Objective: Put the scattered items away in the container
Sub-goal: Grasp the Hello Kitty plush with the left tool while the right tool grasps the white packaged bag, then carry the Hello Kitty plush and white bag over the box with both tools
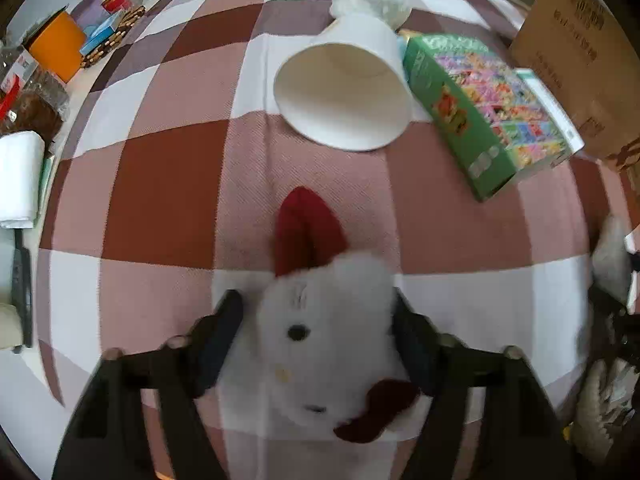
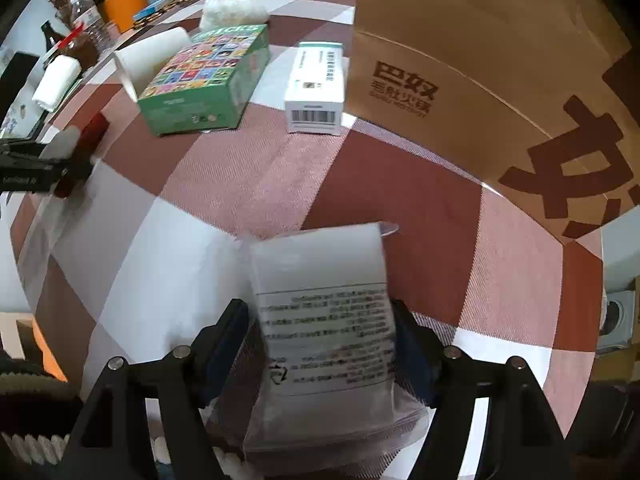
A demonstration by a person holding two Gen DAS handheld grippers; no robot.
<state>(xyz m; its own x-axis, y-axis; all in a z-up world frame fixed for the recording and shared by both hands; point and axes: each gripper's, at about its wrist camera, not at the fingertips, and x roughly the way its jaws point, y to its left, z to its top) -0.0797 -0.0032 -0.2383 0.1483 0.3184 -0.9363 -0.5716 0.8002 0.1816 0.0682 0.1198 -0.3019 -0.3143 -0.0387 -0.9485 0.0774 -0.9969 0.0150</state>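
In the left wrist view, the left tool (image 1: pixel 318 320) is clamped on a white plush toy (image 1: pixel 324 344) over the checked tabletop (image 1: pixel 168 208), near a tipped paper cup (image 1: pixel 344 92). In the right wrist view, the right tool (image 2: pixel 320 336) grips a white plastic packet (image 2: pixel 324 320) near the cardboard box (image 2: pixel 500 80).

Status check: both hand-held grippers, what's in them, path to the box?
Left hand-held gripper shut on plush toy. Right hand-held gripper shut on plastic packet. Cardboard box ahead, nothing between.
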